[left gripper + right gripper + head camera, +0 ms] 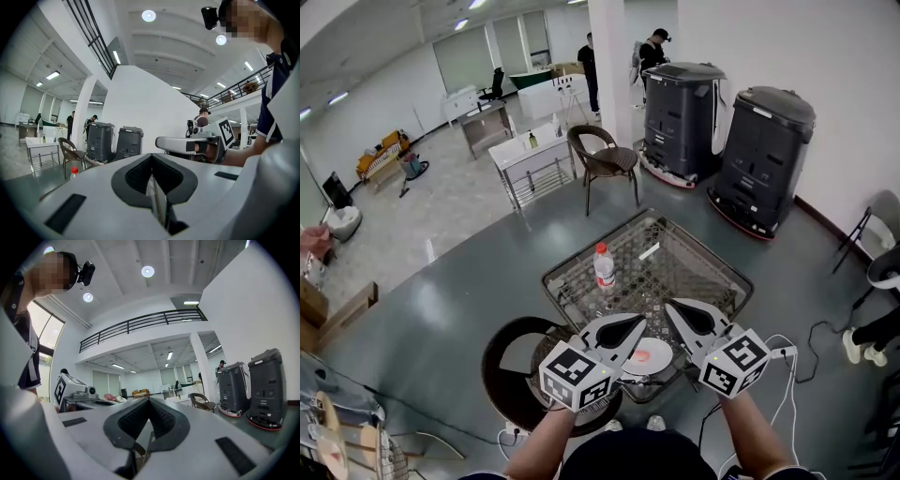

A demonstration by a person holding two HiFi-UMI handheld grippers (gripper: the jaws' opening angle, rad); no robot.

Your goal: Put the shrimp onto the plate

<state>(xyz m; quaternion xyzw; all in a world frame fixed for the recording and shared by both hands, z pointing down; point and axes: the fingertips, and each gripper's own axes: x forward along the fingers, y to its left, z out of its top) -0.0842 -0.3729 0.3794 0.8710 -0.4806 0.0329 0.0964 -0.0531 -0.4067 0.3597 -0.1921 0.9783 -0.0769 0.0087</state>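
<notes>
A white plate (656, 355) lies at the near edge of the glass-topped table (581, 281), partly hidden under my grippers. A small pinkish-red thing (642, 357) rests on it, too small to identify as the shrimp. My left gripper (640, 325) hovers over the plate's left side with its jaws together and nothing between them. My right gripper (671, 306) hovers just right of it, also shut and empty. Both gripper views point level across the room, so the left gripper (151, 158) and right gripper (150, 402) see neither plate nor shrimp.
A clear bottle with a red cap (604, 266) stands mid-table and also shows as the bottle (73, 173). A dark wicker chair (512, 367) sits at the table's near left, another chair (605, 159) beyond. Two dark machines (764, 155) stand by the wall.
</notes>
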